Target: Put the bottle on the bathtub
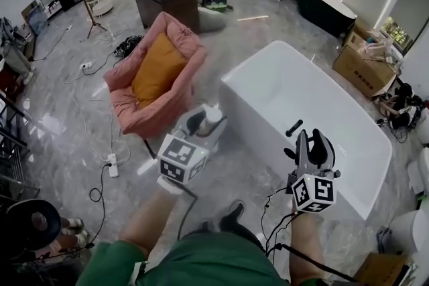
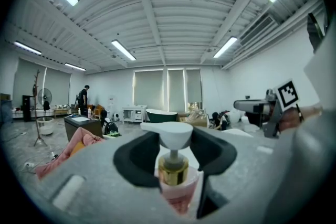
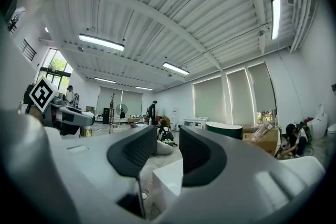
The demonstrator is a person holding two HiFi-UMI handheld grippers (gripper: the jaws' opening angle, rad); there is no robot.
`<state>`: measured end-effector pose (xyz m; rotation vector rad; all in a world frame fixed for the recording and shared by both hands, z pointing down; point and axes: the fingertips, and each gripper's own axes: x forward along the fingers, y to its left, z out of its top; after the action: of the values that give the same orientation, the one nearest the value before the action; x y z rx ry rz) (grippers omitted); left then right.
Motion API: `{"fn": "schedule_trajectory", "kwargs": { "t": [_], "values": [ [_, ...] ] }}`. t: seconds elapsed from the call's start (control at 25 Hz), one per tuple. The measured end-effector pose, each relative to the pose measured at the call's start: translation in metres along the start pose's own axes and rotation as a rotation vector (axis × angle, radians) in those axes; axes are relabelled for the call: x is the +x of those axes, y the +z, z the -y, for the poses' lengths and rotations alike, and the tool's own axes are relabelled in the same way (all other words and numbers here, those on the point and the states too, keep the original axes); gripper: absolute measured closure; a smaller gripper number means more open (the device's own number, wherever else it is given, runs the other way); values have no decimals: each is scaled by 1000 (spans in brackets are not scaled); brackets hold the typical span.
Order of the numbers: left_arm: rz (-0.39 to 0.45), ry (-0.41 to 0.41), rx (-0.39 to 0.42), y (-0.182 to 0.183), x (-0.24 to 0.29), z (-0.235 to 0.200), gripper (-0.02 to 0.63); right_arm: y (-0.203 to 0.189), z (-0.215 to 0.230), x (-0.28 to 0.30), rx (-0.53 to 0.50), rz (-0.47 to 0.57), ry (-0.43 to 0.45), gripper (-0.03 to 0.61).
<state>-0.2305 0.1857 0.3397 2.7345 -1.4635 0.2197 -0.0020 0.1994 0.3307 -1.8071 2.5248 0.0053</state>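
1. Fingers [image 2: 134, 162] of the left gripper [image 1: 203, 125] clenched on the bottle [image 1: 212, 116], one dark pad on either side of its neck and shoulder.
2. Fingers [image 3: 137, 152] of the right gripper [image 1: 313, 144] released: pads apart, nothing between them, only the bathtub's white corner and the floor visible through the gap.
3. Bottle held up in the air, just beside the near left corner of the white bathtub [image 1: 231, 80], on its outer side and not touching it as far as the head view shows.
4. Edges: a narrow rim all round the bathtub, with rounded corners. One short end faces the pink armchair [image 1: 175, 100]; the near long side faces the person. Right gripper over that near long side, well apart from the left one.
5. Room to move: a strip of grey floor [image 1: 80, 137] between the armchair and the bathtub's short end, with the bottle above its near part. Wider open floor to the left, crossed by cables and a white power strip [image 1: 112, 165]. A cardboard box [image 1: 363, 69] beyond the bathtub's far end.
6. Look of the bottle: broad white pump head on a thin stem, shiny gold collar under it, pale pink body below. Upright between the pads in the left gripper view, lower part hidden by the gripper.
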Motion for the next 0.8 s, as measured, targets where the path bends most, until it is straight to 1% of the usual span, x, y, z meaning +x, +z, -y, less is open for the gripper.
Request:
{"fn": "schedule_trajectory", "kwargs": {
  "t": [0.16,0.4,0.64,0.8],
  "values": [
    [-4,28,-10,10,48,-6,439,-2,38,39,11,2,28,451],
    [-22,47,-34,20,111,1,437,-9,93,77,49,-4,64,451],
    [-44,63,-30,24,154,11,437,-13,130,100,80,0,88,451],
    [-40,67,-19,33,172,14,437,-11,145,110,86,7,95,451]
  ]
}}
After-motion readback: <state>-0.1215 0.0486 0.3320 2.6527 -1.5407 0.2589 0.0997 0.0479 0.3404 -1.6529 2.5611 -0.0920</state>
